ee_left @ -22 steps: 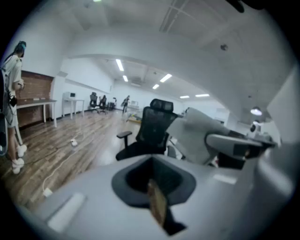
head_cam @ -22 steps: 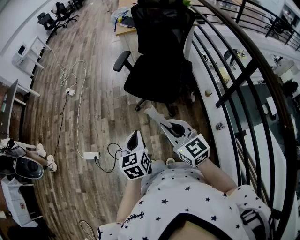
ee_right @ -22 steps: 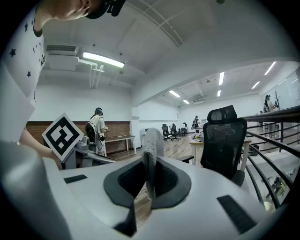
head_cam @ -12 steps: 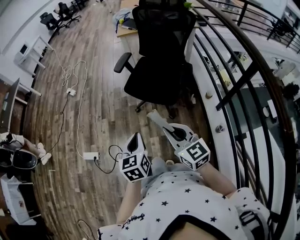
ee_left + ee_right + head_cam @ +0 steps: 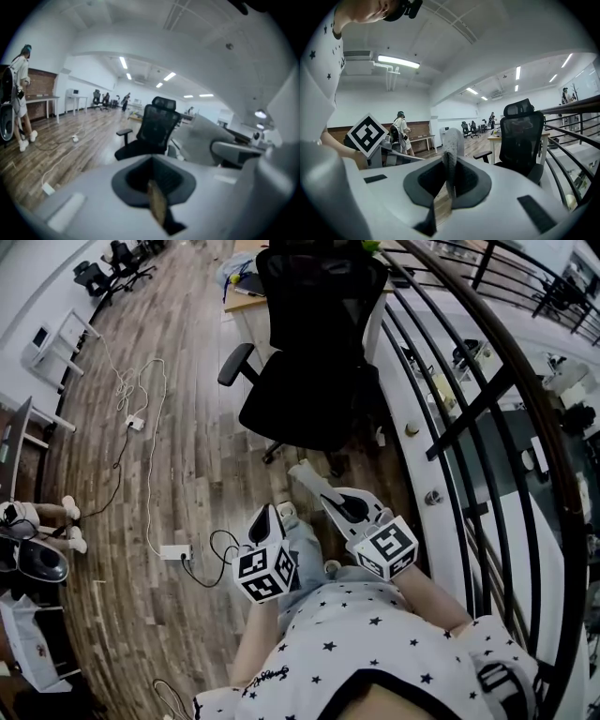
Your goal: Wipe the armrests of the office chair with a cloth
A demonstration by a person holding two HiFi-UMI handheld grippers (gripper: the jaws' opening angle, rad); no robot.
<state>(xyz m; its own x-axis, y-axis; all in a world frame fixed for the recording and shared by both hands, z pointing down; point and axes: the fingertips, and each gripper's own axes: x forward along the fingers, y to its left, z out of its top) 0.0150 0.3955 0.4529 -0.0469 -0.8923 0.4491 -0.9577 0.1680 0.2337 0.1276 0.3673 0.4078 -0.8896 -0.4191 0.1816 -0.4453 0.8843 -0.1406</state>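
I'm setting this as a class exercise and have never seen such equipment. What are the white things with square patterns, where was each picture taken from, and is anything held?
No robot here: a person holds a two-jaw gripper in each hand; the patterned cubes are parts of them. The downward picture comes from a camera on the person's head; the other two from cameras riding on each gripper, looking along its jaws. The left gripper is shut and empty. The right gripper is shut on a grey cloth. Ahead on the wooden floor stands a black office chair; neither gripper touches its armrest. A white power strip lies on the floor nearby.
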